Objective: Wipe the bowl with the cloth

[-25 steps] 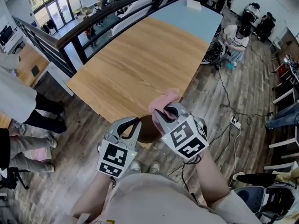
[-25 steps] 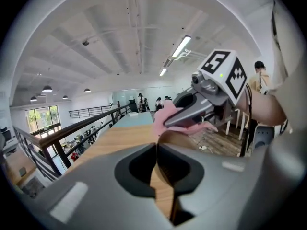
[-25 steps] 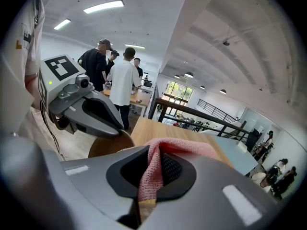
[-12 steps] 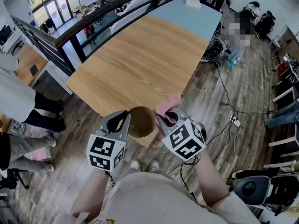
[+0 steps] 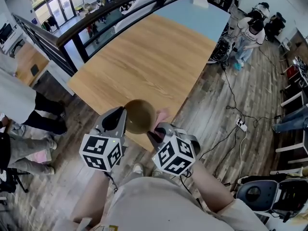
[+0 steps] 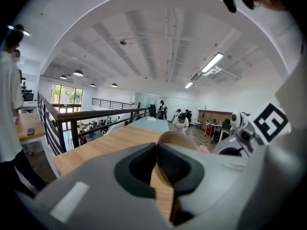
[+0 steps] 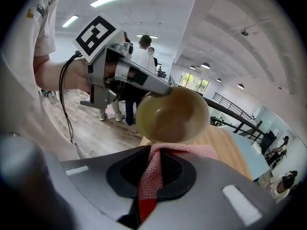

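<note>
In the head view my left gripper (image 5: 123, 115) holds a brown bowl (image 5: 139, 115) by its rim, above the table's near corner. The left gripper view has the bowl's wall (image 6: 161, 190) pinched between my left gripper's (image 6: 157, 163) jaws, which are closing on it. My right gripper (image 5: 156, 132) is shut on a pink cloth (image 5: 164, 115) just right of the bowl. In the right gripper view the cloth (image 7: 158, 169) runs between my right gripper's (image 7: 156, 163) jaws, its top edge right under the bowl (image 7: 172, 116), whose hollow faces this camera.
The wooden table (image 5: 144, 57) stretches away, with a pale blue part (image 5: 197, 16) at its far end. A black railing (image 5: 72, 37) runs along its left side. People stand at the left (image 5: 19, 105) and far right (image 5: 250, 30). Cables (image 5: 236, 114) lie on the floor.
The left gripper has lifted and turned the bowl so more of it shows. Both grippers have shifted left and toward me. Less of the cloth shows beside the bowl.
</note>
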Motion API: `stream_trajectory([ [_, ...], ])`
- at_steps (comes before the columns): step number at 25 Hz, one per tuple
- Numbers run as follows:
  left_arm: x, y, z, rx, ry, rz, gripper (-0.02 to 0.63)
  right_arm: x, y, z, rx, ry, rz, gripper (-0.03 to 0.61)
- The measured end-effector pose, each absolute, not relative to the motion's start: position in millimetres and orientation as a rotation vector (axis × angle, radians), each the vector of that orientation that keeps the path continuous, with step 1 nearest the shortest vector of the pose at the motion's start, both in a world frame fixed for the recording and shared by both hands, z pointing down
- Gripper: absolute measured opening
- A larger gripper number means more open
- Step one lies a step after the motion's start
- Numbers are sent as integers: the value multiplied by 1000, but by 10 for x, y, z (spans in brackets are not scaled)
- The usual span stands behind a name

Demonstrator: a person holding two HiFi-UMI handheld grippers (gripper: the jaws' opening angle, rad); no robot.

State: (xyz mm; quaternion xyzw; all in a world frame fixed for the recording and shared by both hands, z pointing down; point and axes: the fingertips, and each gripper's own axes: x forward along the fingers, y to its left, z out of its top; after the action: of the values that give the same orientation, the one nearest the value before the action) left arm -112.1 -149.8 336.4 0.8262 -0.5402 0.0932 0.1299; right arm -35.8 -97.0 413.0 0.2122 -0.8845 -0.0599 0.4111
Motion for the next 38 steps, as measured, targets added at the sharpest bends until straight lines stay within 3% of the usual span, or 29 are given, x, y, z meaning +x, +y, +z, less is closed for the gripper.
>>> stream_trajectory([
  [22,-1056,-1548,3269,2290,-1566,46,15,-1074,-712,4075,536,-2402,-185,15],
  [38,-1296,-1393,3377,2277,-1599,78,14,-524,-989,4106,743,-2349,-122,15],
])
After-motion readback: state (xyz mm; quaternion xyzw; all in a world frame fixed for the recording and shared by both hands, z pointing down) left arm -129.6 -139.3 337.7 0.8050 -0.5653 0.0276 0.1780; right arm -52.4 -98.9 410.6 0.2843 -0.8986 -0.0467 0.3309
